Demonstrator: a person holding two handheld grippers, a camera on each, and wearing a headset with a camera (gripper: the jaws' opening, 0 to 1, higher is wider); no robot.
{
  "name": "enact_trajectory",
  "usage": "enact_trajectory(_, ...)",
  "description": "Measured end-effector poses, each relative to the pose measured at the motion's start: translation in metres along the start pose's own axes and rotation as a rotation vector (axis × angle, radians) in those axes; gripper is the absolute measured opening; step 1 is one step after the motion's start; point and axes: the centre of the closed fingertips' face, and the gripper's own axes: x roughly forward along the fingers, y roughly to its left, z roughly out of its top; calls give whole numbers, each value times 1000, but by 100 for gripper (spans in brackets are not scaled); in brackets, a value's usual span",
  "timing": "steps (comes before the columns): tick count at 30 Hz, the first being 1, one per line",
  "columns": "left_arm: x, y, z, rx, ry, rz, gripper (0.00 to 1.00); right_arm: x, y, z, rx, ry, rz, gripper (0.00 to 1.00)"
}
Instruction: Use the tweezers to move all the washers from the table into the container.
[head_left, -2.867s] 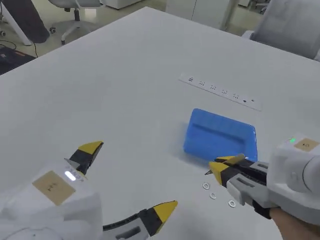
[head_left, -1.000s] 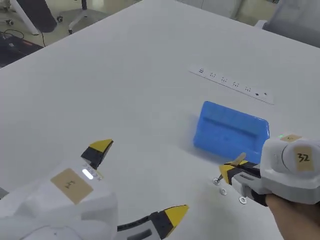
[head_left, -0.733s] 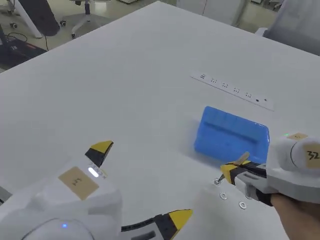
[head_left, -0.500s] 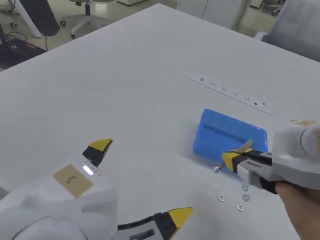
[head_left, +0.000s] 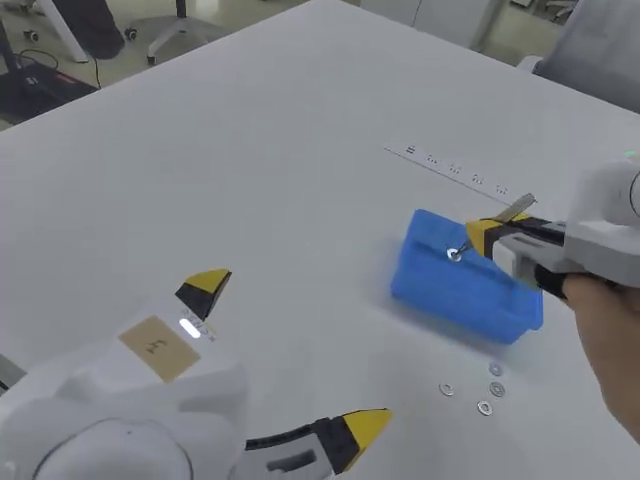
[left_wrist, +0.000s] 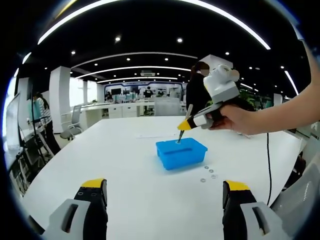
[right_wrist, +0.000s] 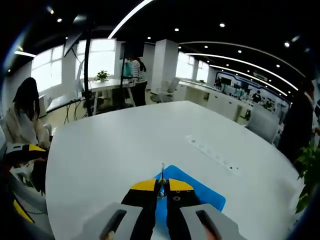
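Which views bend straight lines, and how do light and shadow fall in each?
Head view: even soft light, little distortion, the blue container casts just a faint shadow on the white table. Left gripper view: fisheye, the ceiling light strips curve into arcs. Right gripper view: same bending, and the windows glare white.

Head cam overhead — container (head_left: 462, 298) shared w/ gripper cams

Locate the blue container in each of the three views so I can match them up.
Head view: container right of centre, on the table.
Left gripper view: container at centre, beyond the open left gripper.
Right gripper view: container low centre, partly behind the right gripper.
Shared landmark: the right gripper, holding tweezers over the container.
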Motion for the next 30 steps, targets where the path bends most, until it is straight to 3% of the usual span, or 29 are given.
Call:
enact_trajectory(5, 2, 0, -5, 6, 24, -2, 98, 11, -4, -4, 10, 12, -7, 2)
enact_trajectory(10, 3, -2, -8, 23, 42, -8, 99, 24, -8, -18, 36, 45, -14, 2)
enact_trajectory(22, 4, -1, -12, 23, 61, -6, 98, 45, -6, -39, 104, 97, 1, 2)
enact_trajectory(30, 5, -2, -14, 35, 74, -9, 97, 56, -1, -51, 102, 130, 15, 2)
